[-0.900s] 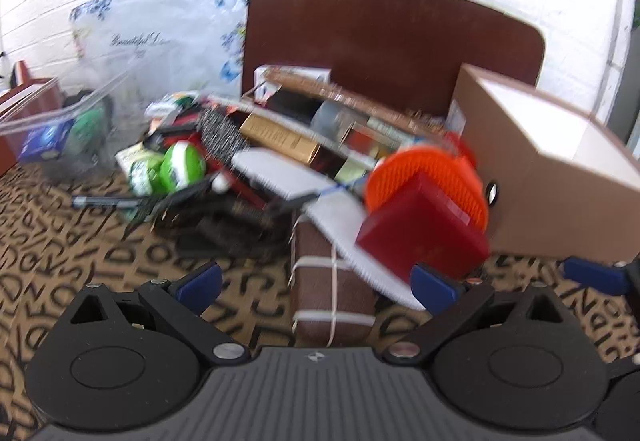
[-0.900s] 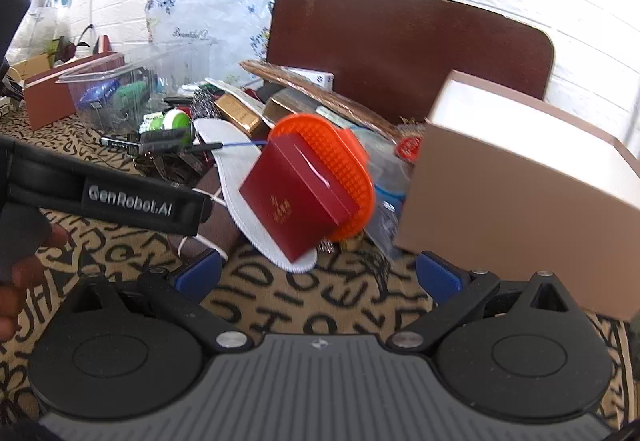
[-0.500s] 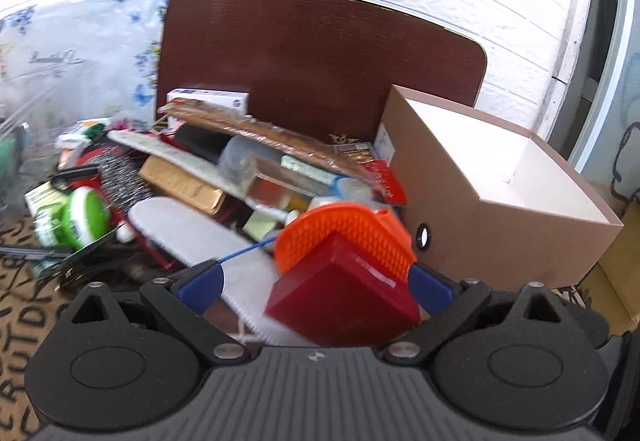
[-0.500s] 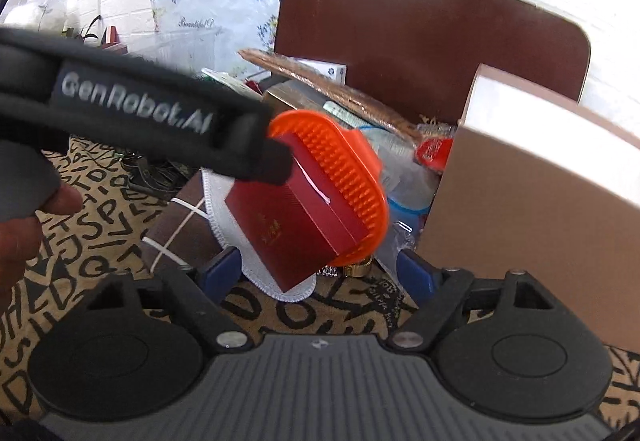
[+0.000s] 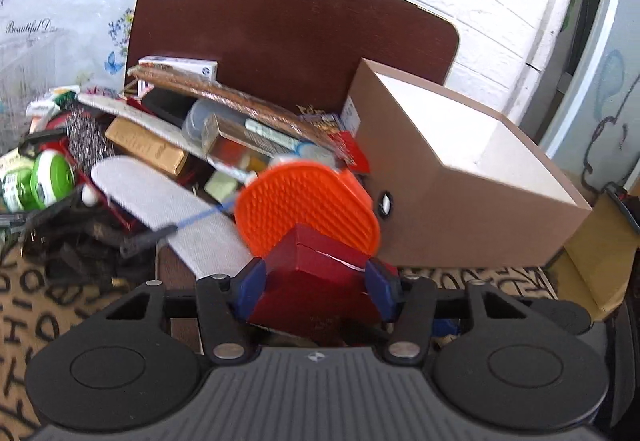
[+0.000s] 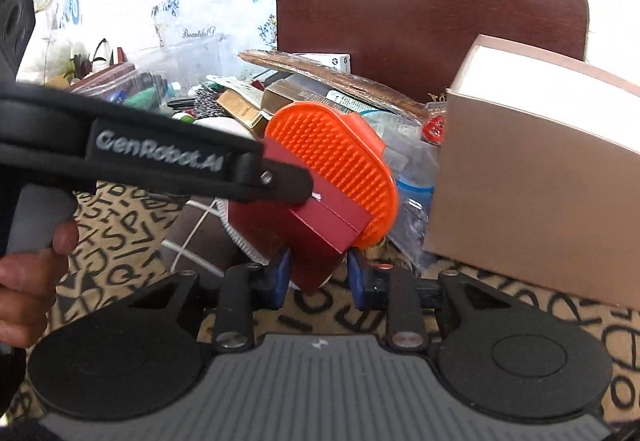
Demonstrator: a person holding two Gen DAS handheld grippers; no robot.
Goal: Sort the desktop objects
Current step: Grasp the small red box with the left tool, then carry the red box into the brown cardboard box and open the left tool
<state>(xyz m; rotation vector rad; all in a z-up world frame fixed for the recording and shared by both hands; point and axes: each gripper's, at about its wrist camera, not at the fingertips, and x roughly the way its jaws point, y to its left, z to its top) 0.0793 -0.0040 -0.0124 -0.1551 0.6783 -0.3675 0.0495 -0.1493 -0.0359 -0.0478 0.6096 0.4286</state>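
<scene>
Both grippers closed onto red box (image 5: pixel 316 281); orange brush (image 5: pixel 308 209), cardboard box (image 5: pixel 460 201) behind.

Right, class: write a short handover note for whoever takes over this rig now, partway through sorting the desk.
Left gripper: shut on the red box, one pad on each side.
Right gripper: shut on the same box's lower corner.
The orange brush sits right behind the box. The open cardboard box stands to its right, and the cluttered pile lies behind on the left.
Done: red box grasped.
Left: lift it clear, place it, sort the pile.
</scene>
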